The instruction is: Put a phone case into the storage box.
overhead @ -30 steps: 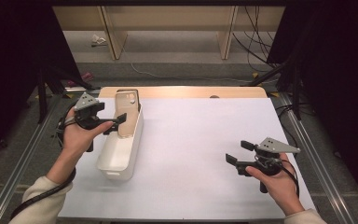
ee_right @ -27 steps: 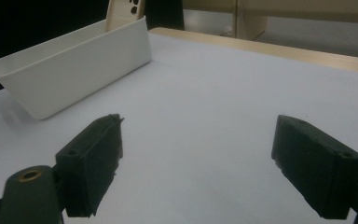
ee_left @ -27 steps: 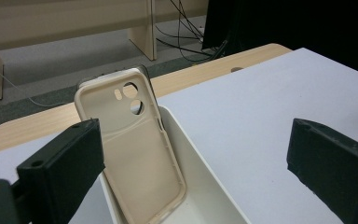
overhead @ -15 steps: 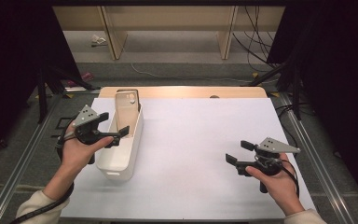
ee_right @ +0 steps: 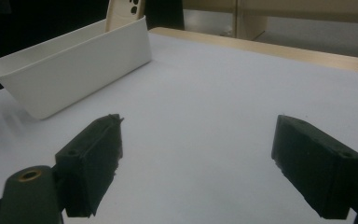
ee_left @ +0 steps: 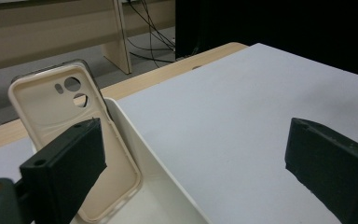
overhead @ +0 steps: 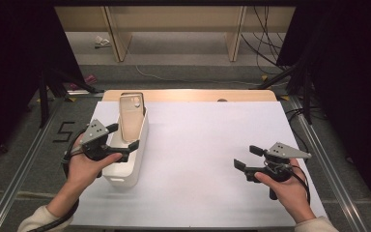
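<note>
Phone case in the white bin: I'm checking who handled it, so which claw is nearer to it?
Left. The left claw hovers open over the white bin, just in front of the phone case. The right claw sits far off across the table.

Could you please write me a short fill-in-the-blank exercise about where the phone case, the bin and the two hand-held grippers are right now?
1. The phone case leans inside the white ____.
2. The left hand-held gripper has its jaws ____ above the bin.
3. The right hand-held gripper holds ____ between its jaws.
4. The phone case stands at the bin's ____ end, away from the person.

Missing words: bin; open; nothing; far
</note>
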Tool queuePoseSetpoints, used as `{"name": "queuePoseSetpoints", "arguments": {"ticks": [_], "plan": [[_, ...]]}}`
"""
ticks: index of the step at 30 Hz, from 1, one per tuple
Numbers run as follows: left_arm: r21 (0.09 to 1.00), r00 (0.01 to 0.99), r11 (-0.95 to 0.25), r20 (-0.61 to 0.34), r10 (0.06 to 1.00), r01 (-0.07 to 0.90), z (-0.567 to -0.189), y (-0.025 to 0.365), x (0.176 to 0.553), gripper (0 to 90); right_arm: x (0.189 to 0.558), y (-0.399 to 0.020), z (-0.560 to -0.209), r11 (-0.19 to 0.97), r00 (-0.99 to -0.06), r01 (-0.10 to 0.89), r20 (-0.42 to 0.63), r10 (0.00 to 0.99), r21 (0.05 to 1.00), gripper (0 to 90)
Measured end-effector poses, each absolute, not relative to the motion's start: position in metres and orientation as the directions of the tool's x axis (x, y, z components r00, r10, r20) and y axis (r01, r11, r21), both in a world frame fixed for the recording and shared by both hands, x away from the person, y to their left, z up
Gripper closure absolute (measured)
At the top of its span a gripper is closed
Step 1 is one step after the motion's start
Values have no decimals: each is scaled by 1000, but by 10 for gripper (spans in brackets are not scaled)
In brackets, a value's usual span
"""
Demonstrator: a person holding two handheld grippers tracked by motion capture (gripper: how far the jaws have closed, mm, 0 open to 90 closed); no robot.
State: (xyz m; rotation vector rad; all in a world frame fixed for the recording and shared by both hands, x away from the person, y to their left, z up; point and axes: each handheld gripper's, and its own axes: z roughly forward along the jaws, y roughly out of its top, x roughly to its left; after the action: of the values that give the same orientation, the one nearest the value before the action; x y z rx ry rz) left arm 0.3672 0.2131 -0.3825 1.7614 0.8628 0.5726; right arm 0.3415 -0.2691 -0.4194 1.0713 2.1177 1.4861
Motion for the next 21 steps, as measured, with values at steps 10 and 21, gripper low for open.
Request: {"name": "queuePoseSetpoints", "arguments": {"ticks": [10, 21], "plan": [[936, 631, -203, -26, 775, 288, -395, 214, 356, 45, 341, -269, -419, 169, -658, 384, 141, 739, 907, 170], [939, 644, -219, -3, 765, 264, -404, 213, 343, 45, 341, -269, -419, 171, -659, 385, 141, 739, 907, 170]]}}
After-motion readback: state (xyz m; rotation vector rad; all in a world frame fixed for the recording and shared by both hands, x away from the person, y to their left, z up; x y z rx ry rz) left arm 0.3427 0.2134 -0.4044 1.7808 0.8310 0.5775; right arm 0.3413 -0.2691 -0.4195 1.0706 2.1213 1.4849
